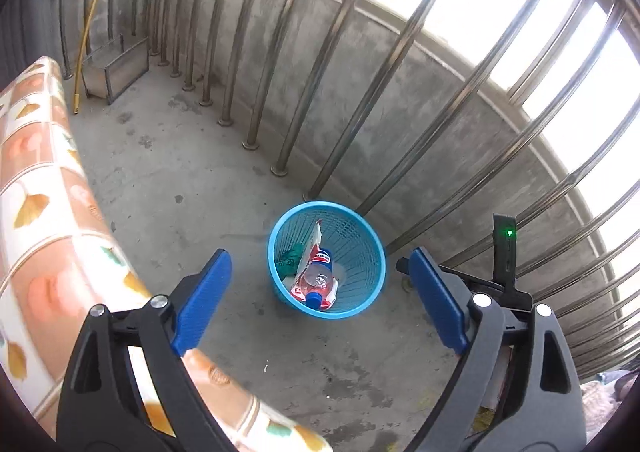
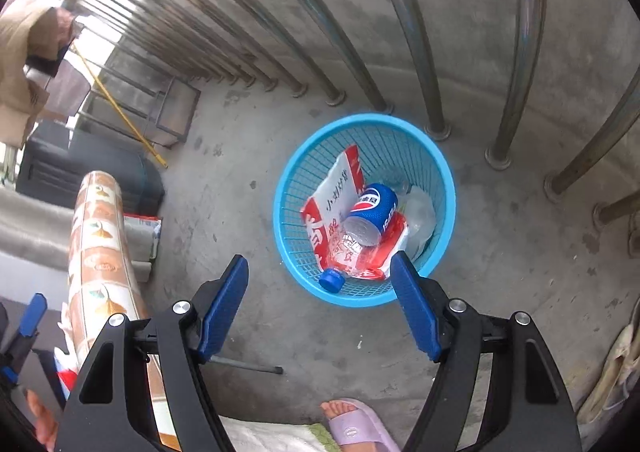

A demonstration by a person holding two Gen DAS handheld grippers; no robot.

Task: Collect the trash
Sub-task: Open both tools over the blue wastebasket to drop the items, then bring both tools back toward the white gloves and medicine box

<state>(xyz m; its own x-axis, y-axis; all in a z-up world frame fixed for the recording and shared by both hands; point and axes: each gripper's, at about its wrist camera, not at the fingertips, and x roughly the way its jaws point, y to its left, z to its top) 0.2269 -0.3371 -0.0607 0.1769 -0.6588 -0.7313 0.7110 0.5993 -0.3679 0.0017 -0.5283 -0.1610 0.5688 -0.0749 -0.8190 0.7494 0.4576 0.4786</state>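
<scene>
Right wrist: bottle [image 2: 352,248] in basket [image 2: 288,187], below both empty, wide-apart grippers [image 2: 320,284].

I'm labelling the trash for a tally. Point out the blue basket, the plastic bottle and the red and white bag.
blue basket [image 2: 448,187]: right wrist view, right rim.
plastic bottle [image 2: 362,230]: right wrist view, clear body.
red and white bag [image 2: 338,193]: right wrist view, white panel.

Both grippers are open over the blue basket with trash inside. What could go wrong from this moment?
1. The bottle lies high in the basket, its cap near the rim; it may roll out if bumped.
2. The right gripper hangs close to the rim; one finger could catch it and tip the light basket.
3. A foot in a slipper stands near the basket and could kick it.
</scene>
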